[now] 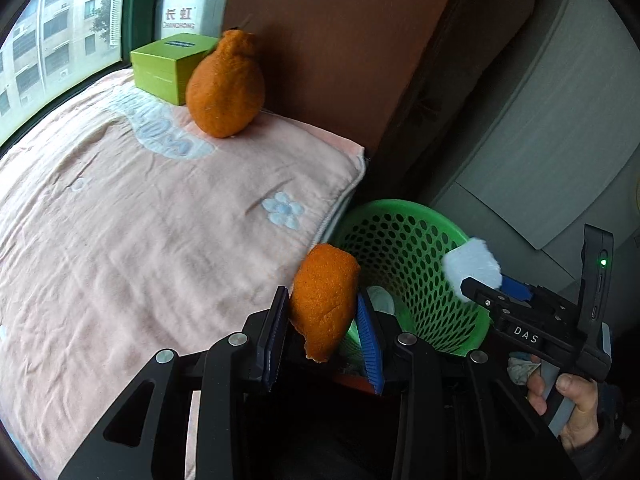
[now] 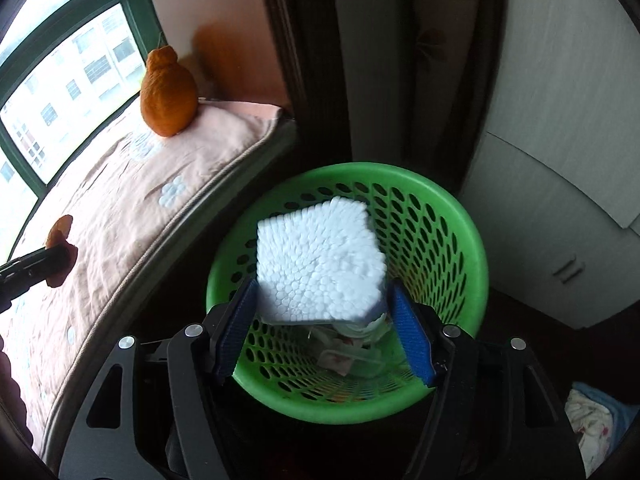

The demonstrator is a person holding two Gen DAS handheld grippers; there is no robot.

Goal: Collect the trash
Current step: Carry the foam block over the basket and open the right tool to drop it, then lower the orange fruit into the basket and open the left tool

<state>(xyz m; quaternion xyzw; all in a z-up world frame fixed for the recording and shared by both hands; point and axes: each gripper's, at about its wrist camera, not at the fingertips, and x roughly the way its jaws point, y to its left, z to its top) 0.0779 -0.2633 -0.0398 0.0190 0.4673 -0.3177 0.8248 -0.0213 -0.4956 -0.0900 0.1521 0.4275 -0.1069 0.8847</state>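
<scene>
**Both grippers loaded at the bin**

Basically, green mesh bin (image 2: 468,240) sits on the floor tight against the edge of the pink padded window seat (image 1: 120,240); the rim nearly touches the cushion corner in left wrist view. Dark curtain and wall behind the bin, pale cabinet (image 2: 560,200) to its right side. Bin mouth is open w/ some paper and plastic scraps at the bottom.

Right gripper (image 2: 322,312) is above the bin mouth, pointing down into it, jaws clamped on a white foam block (image 2: 316,256). Block hangs over the bin opening, inside the rim line. In left wrist view the person's hand (image 1: 568,400) is on the grip handle, gripper angled in from the right over the far rim.

Left gripper (image 1: 322,332) jaws clamped on an orange peel piece (image 1: 324,296), held over the cushion edge just beside the bin's near rim, not over the opening as far as right wrist view shows.

Back on the seat: a whole-looking orange peel shell (image 1: 226,84) standing upright near the wall, touching a green box (image 1: 168,66) beside the window. Rest of the cushion surface is open room.
</scene>
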